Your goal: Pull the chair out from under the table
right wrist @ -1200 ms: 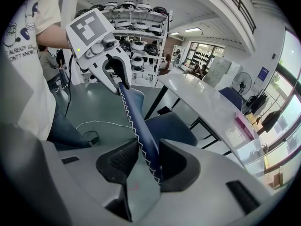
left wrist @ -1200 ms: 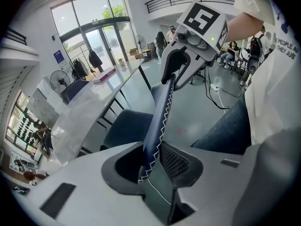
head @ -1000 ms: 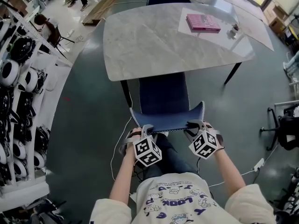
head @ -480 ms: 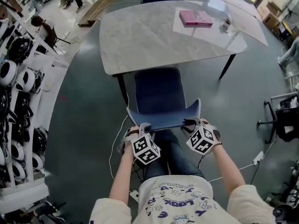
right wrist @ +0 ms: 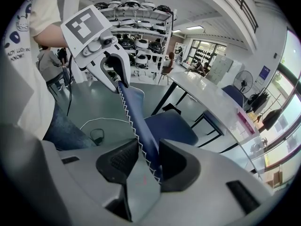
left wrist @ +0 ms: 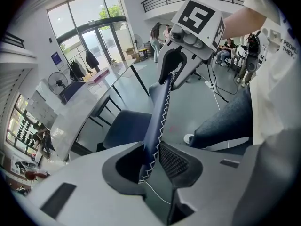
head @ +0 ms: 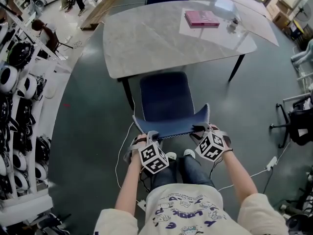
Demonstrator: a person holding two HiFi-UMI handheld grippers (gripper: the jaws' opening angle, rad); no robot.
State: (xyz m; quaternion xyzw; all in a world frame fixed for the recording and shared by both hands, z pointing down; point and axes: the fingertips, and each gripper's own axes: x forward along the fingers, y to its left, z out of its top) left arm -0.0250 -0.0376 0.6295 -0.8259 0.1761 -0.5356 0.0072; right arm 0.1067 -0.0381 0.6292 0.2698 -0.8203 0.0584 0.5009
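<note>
Blue chair (head: 164, 98) now sits further out from under the grey table (head: 161, 38) than a second ago, its seat mostly clear. Left gripper (head: 152, 133) and right gripper (head: 201, 129), jaws narrowly apart, clamp its backrest top; the left's jaws have just closed slightly further.

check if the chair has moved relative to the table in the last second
Yes. The chair has come toward the person, out from under the table; more of its seat now shows.
</note>
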